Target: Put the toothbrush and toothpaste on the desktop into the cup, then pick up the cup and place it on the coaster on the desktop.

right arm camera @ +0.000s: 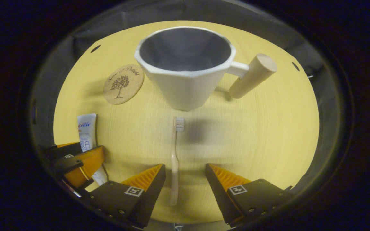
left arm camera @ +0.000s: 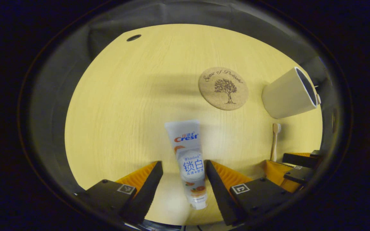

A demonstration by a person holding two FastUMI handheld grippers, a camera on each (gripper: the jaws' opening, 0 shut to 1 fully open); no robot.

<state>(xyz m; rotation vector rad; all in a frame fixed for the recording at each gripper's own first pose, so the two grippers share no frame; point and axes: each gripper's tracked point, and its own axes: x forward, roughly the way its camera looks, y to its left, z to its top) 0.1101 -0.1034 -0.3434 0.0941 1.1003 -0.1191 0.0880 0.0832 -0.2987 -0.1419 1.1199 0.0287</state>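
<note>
A white toothpaste tube [left arm camera: 188, 160] lies flat on the wooden desktop [left arm camera: 124, 106], cap toward me, between the fingers of my left gripper [left arm camera: 183, 163], which is open. A pale toothbrush [right arm camera: 174, 154] lies between the fingers of my right gripper [right arm camera: 185, 166], also open, with the bristle head pointing at the cup. The white cup [right arm camera: 185, 73] with a wooden handle [right arm camera: 252, 75] stands upright just beyond the brush and looks empty. The round cork coaster [right arm camera: 124, 84] lies to the left of the cup. The left gripper view also shows the cup [left arm camera: 287, 94], the coaster [left arm camera: 223, 88] and the toothbrush [left arm camera: 275, 141].
The desk has small cable holes near its far edge [left arm camera: 134, 38] [right arm camera: 295, 66]. Black cloth walls ring the desk. The left gripper [right arm camera: 75, 160] stands over the toothpaste [right arm camera: 86, 128] at the lower left of the right gripper view.
</note>
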